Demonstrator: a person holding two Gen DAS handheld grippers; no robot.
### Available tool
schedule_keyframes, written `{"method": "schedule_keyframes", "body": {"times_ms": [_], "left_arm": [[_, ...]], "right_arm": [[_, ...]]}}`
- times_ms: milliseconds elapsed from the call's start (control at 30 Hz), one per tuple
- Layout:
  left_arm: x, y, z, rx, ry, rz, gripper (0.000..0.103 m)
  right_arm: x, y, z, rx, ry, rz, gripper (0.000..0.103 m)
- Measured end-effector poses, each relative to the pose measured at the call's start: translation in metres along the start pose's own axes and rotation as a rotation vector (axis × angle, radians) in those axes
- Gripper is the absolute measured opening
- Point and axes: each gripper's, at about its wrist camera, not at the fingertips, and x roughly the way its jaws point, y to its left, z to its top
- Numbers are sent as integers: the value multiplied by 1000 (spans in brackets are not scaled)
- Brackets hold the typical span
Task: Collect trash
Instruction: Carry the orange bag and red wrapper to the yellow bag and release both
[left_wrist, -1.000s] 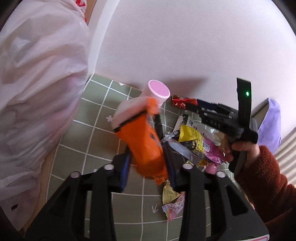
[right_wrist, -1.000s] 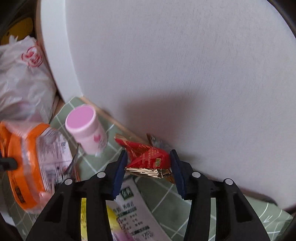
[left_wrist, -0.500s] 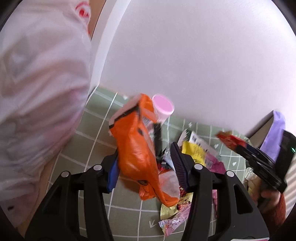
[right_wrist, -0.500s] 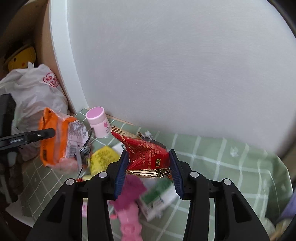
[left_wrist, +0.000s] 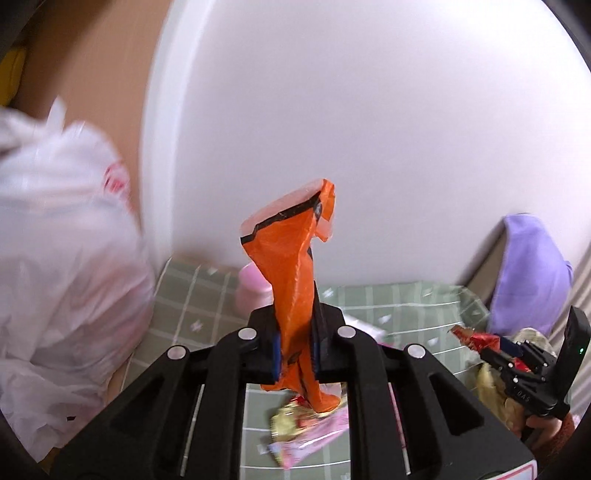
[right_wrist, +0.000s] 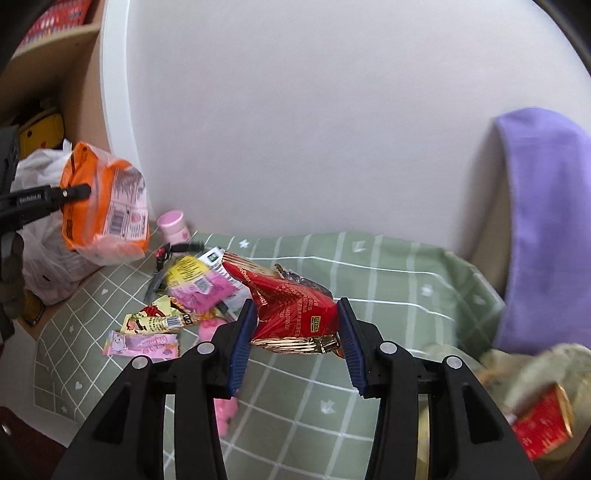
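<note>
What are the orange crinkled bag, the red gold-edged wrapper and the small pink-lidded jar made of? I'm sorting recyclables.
Orange crinkled bag: thin, partly translucent plastic film, going by its creases and limp folds.
Red gold-edged wrapper: probably metallised foil laminate, given its shiny gold crimped seam.
Small pink-lidded jar: apparently rigid, smooth, matte plastic; too small to be certain.

wrappers (right_wrist: 177, 295) scattered on tablecloth (right_wrist: 369, 280), left of centre; small jar (right_wrist: 173, 225) behind them by wall (right_wrist: 314, 110); plastic bag (left_wrist: 62, 236) off cloth's left edge; cushion (right_wrist: 546, 221) far right.
</note>
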Motion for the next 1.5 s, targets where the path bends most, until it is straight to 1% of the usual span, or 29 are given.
{"method": "schedule_keyframes", "body": {"times_ms": [67, 133, 267, 333, 467, 600, 700, 833, 867, 967, 1000, 1067, 1133, 1167, 1200, 1300, 1333, 1400, 1500], "left_arm": [[-6, -17, 6, 15, -17, -38, 11], [-12, -42, 12, 36, -31, -105, 11], [-24, -96, 26, 109, -68, -255, 11], [-30, -128, 33, 144, -84, -353, 11], [-30, -187, 33, 197, -74, -519, 11], [-21, -236, 18, 255, -28, -619, 11], [-11, -265, 9, 291, 8, -670, 11], [1, -296, -7, 340, 80, -739, 11], [8, -308, -13, 364, 105, -756, 11], [23, -336, -28, 428, 145, -762, 11], [30, -348, -35, 448, 170, -772, 11], [40, -379, -51, 480, 218, -821, 11], [50, -408, -71, 540, 294, -900, 11], [55, -420, -80, 568, 327, -907, 11], [66, -436, -96, 628, 374, -871, 11], [91, -455, -128, 744, 442, -744, 11], [99, -455, -136, 758, 463, -713, 10], [110, -451, -145, 767, 488, -676, 9], [119, -440, -148, 779, 491, -639, 9]], "right_arm": [[-21, -8, -1, 12, -35, -23, 42], [-47, -18, -2, 14, -78, -52, 42], [-92, -34, 0, 10, -152, -120, 42], [-113, -43, -2, 21, -183, -155, 42], [-151, -71, -13, 67, -214, -250, 42], [-185, -98, -31, 130, -229, -351, 42], [-212, -123, -44, 200, -246, -425, 42], [-241, -148, -63, 291, -264, -513, 42], [-246, -151, -66, 301, -267, -527, 42], [-258, -160, -77, 332, -273, -563, 42], [-261, -162, -80, 340, -272, -572, 42], [-262, -166, -86, 350, -264, -581, 42], [-263, -169, -92, 359, -251, -588, 42], [-263, -169, -94, 362, -246, -588, 42], [-262, -170, -94, 366, -241, -589, 42], [-255, -173, -99, 374, -216, -579, 42], [-253, -175, -100, 373, -209, -576, 42], [-242, -177, -101, 371, -186, -564, 42], [-228, -180, -99, 375, -171, -529, 42]]}}
